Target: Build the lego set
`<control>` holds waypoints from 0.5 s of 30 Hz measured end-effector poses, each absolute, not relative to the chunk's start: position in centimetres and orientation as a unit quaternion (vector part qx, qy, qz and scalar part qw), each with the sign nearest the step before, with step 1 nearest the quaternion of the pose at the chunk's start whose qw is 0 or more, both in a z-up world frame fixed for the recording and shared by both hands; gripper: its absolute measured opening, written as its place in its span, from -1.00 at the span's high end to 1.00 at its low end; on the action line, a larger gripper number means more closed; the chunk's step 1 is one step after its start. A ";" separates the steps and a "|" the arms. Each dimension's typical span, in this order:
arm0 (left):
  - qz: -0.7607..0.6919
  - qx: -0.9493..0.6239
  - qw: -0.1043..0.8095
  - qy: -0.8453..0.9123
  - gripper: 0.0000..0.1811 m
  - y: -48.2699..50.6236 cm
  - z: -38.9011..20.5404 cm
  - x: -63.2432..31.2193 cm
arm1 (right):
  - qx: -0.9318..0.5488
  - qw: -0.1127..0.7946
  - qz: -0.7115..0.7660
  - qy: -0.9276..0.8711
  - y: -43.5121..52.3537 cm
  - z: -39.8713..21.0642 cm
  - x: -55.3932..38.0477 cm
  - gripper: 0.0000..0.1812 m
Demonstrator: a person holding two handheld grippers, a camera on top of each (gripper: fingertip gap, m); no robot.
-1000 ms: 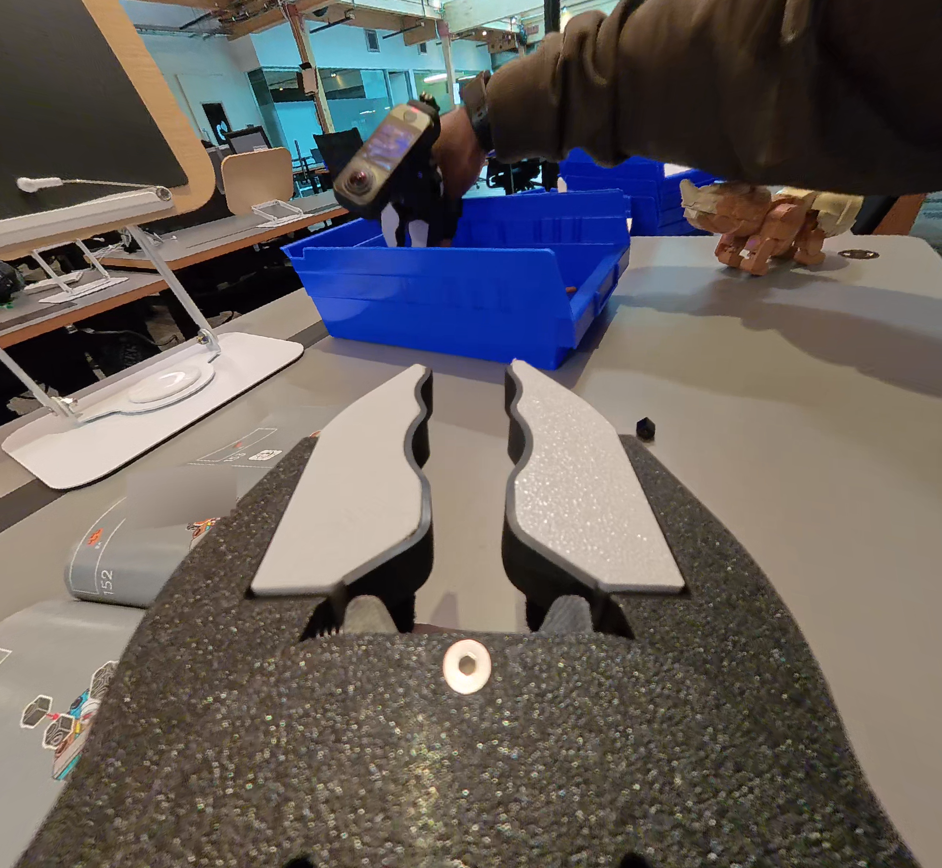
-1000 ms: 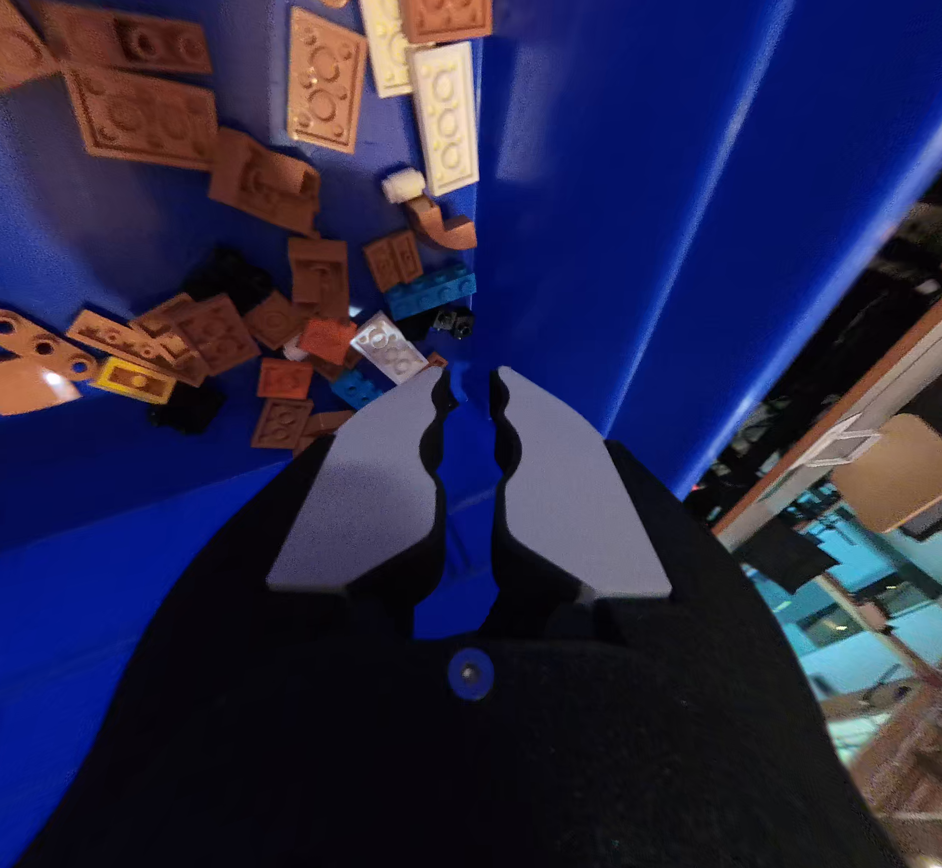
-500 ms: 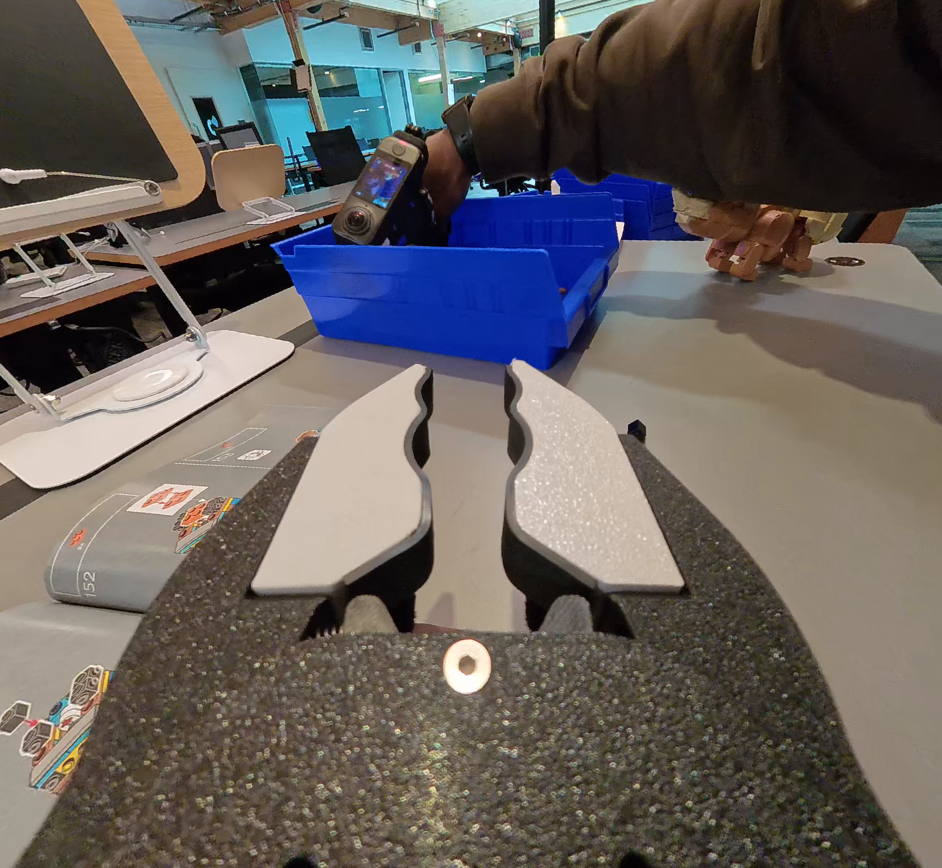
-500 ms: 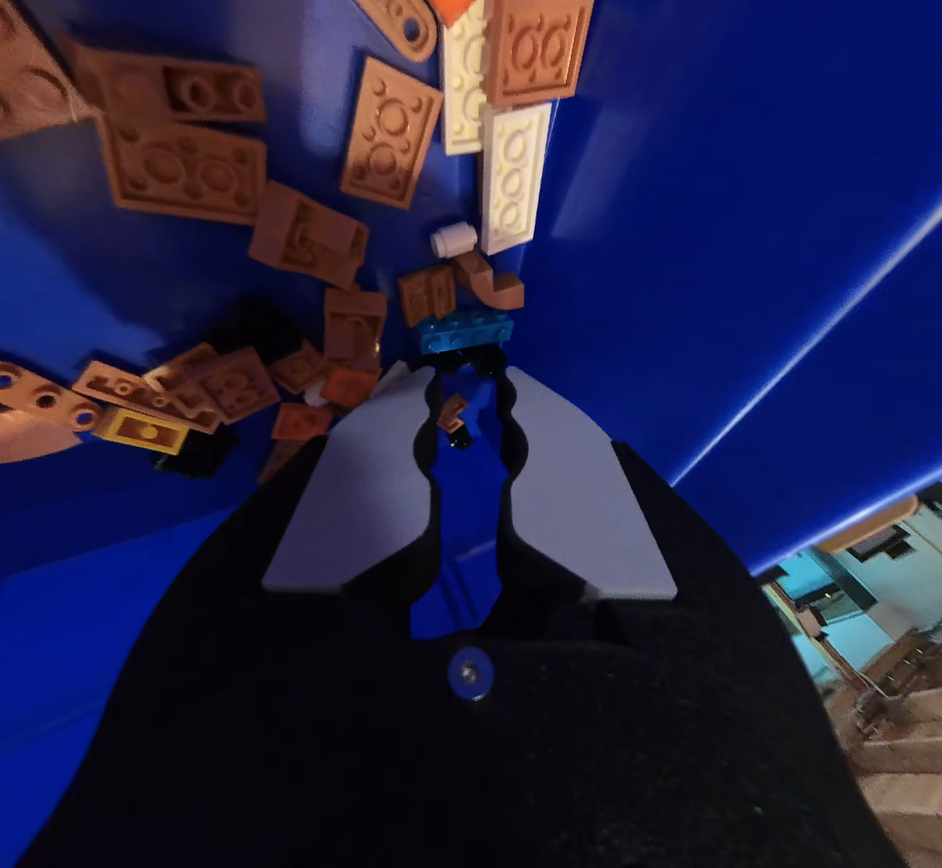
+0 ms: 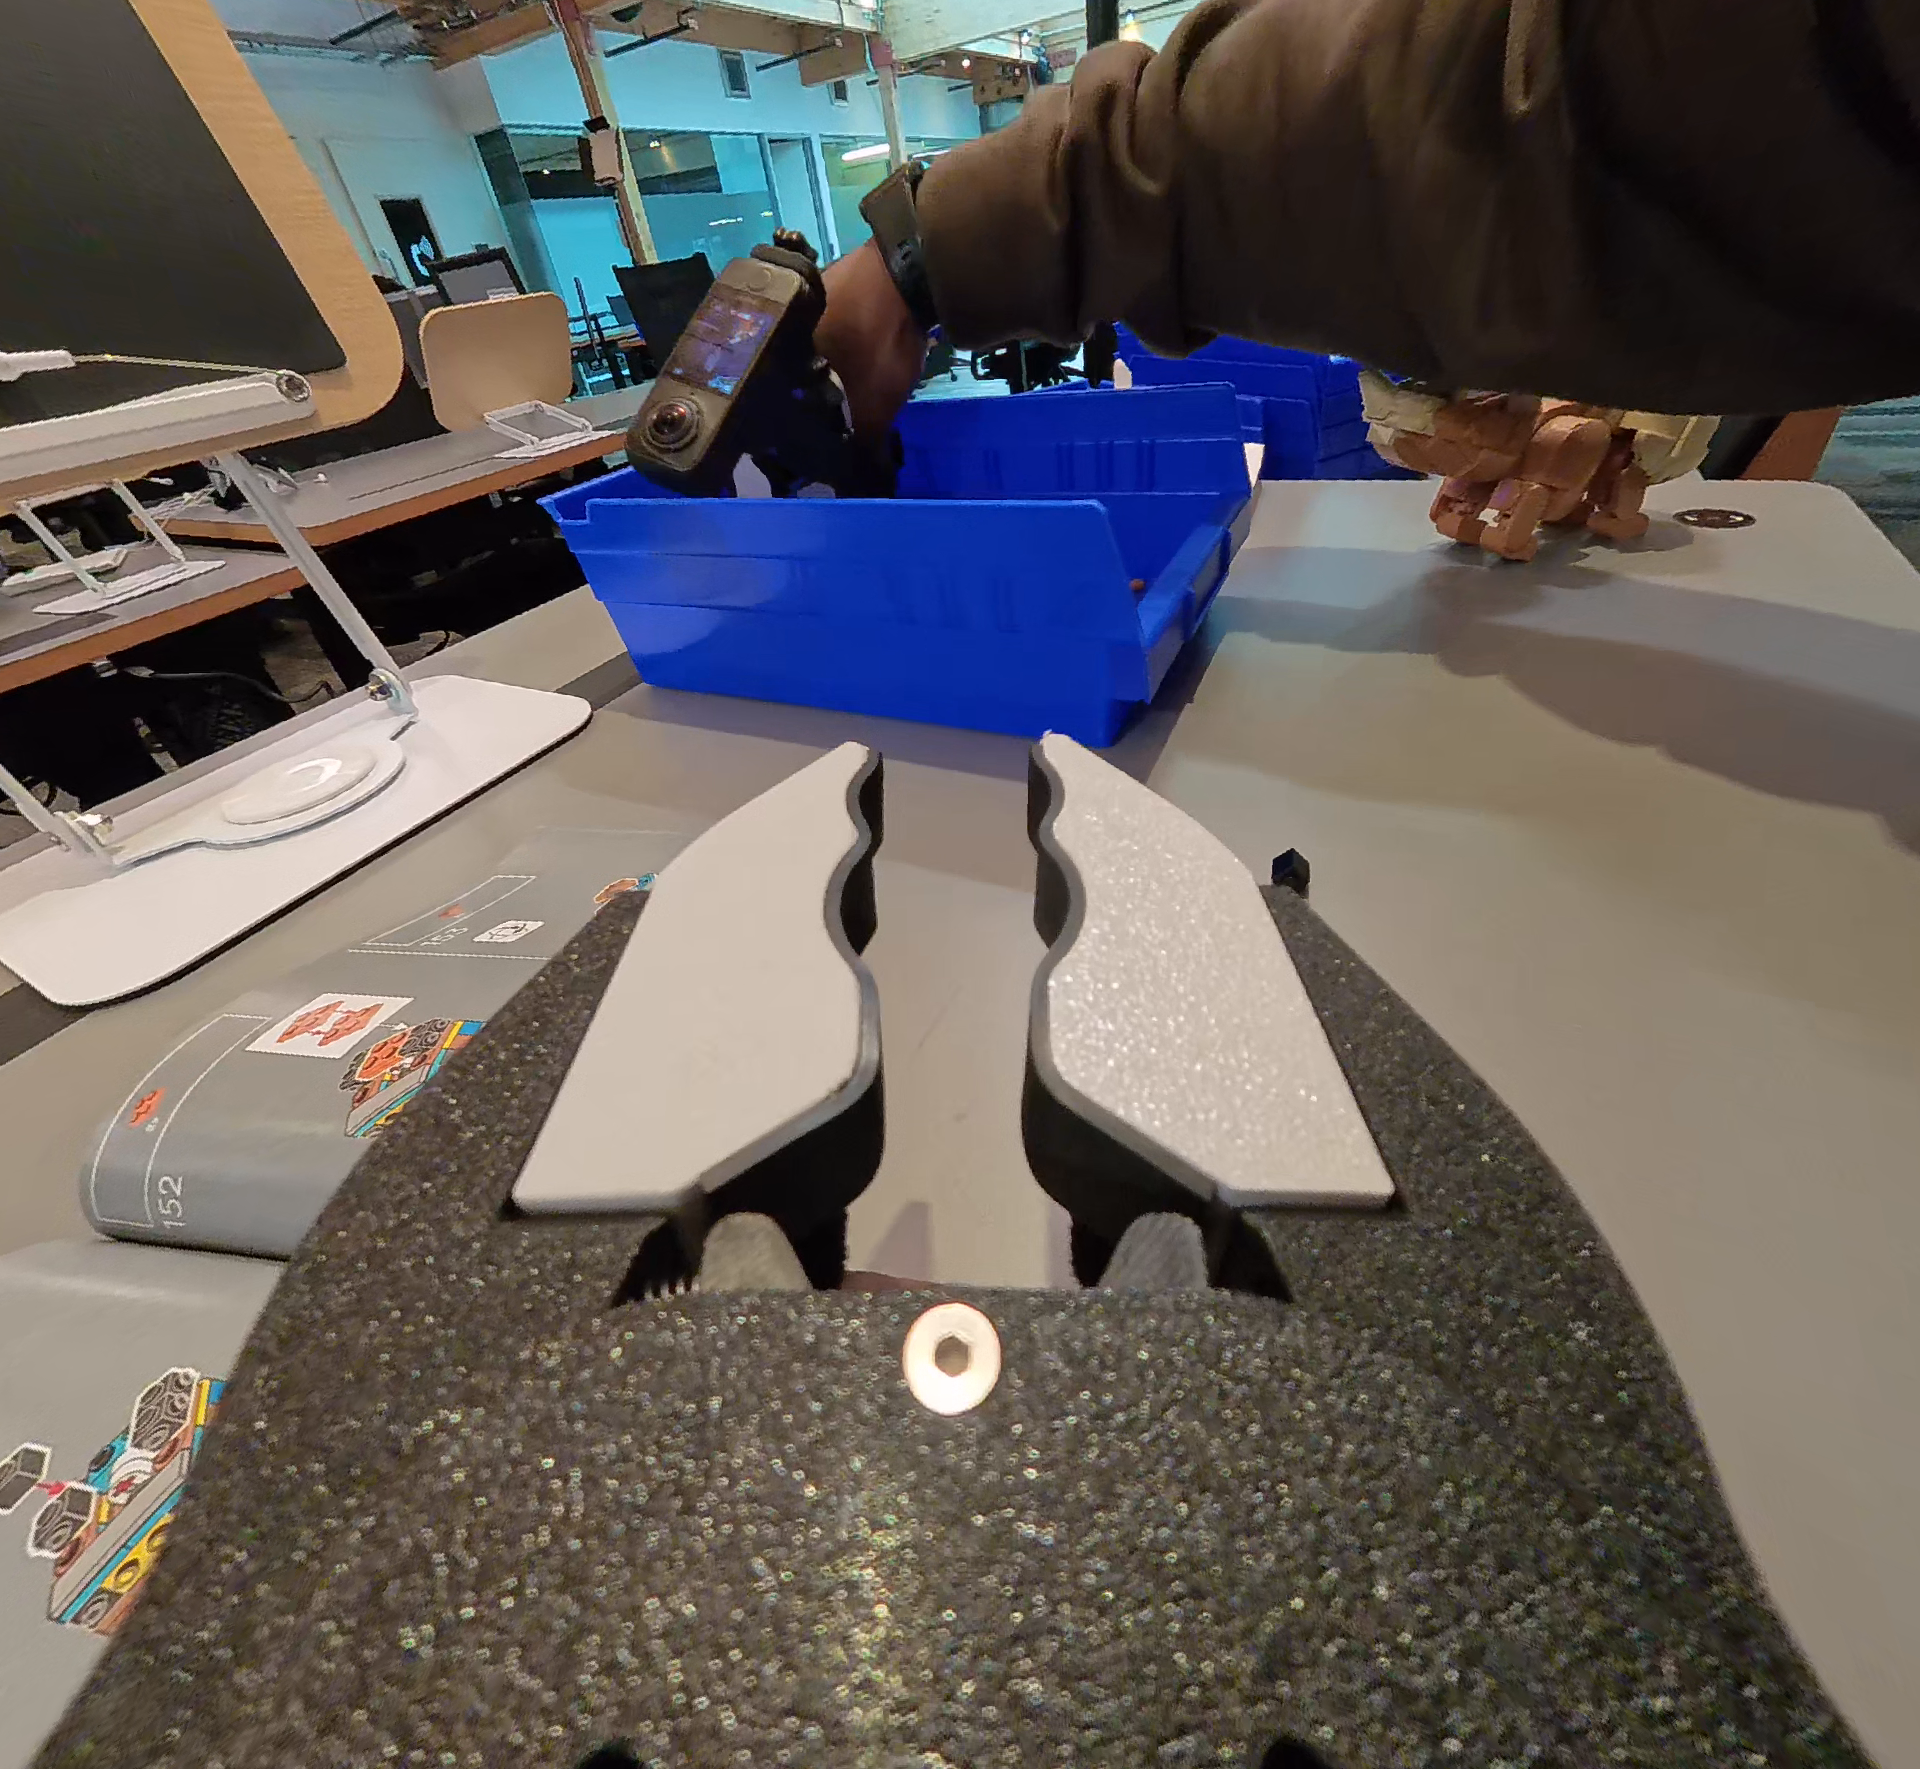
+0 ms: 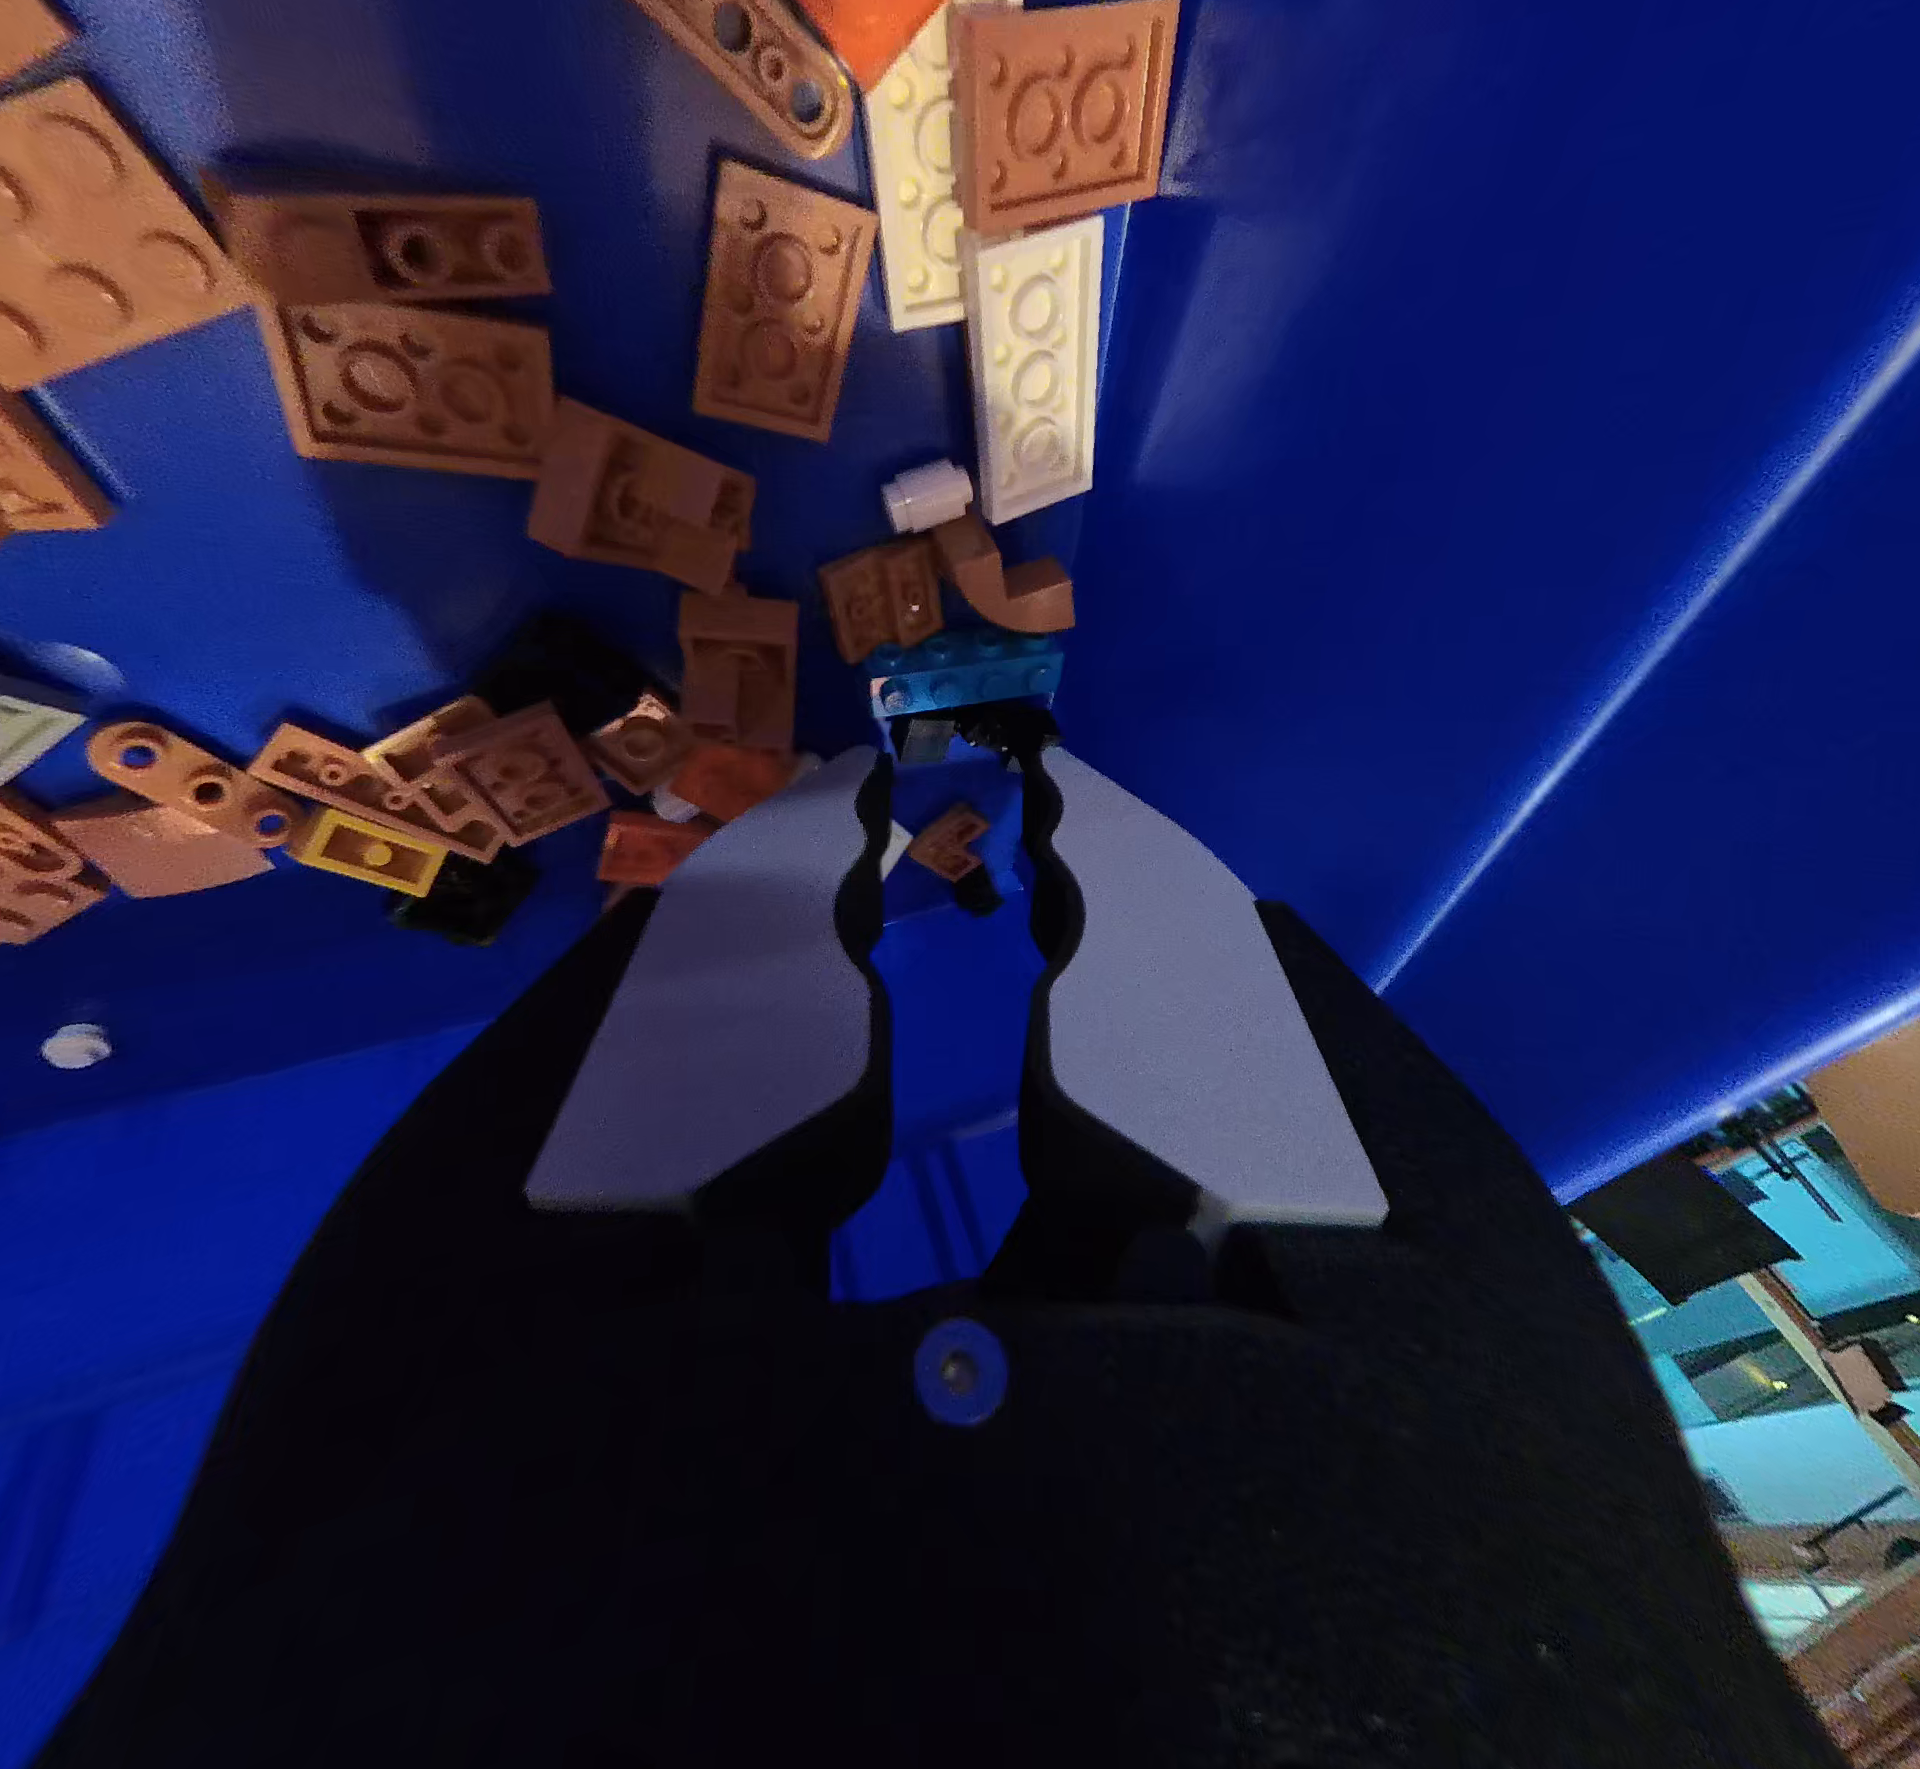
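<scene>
- Over on the far left, an instruction booklet [image 5: 260,1106] lies open on the tabletop [image 5: 1558,940], showing a late page, so I'd guess the build is well along.
- Next, the left gripper [image 5: 954,789] hovers above the bare tabletop with its fingers apart and holding nothing.
- Behind it, the blue bin [image 5: 894,618] holds the loose pieces, and the right gripper [image 6: 951,769] reaches down into it.
- Its fingers are spread around a small brown piece [image 6: 948,841], just short of a blue brick [image 6: 966,675]; nothing is gripped yet.
- Far right, a brown-and-tan model [image 5: 1527,483] stands partly built; many plates remain in the bin.
</scene>
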State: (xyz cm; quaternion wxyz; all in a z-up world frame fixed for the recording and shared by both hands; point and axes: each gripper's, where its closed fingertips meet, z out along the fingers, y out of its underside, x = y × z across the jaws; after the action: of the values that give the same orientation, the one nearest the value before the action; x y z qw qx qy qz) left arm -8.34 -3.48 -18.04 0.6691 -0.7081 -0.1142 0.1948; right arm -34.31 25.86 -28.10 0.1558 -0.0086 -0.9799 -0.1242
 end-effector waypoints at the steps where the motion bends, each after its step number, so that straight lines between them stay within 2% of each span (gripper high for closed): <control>1: 0.195 -0.708 0.669 -0.114 0.71 -3.5 -18.0 -8.3 | -0.010 0.151 -0.124 -0.981 25.8 -28.1 -34.3 0.73; 12: 0.192 -0.708 0.670 -0.112 0.72 -3.4 -18.0 -8.2 | -0.045 0.081 -0.104 -0.990 25.5 -28.3 -33.3 0.72; 15: 0.192 -0.709 0.670 -0.111 0.71 -3.3 -18.1 -8.2 | -0.048 0.041 -0.101 -0.993 25.6 -28.2 -31.9 0.80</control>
State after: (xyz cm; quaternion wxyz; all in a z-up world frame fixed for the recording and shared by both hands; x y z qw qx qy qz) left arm -8.18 -3.34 -18.06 0.6697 -0.7089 -0.1108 0.1915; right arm -31.92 25.60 -28.17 0.0412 -0.0475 -0.9929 -0.1007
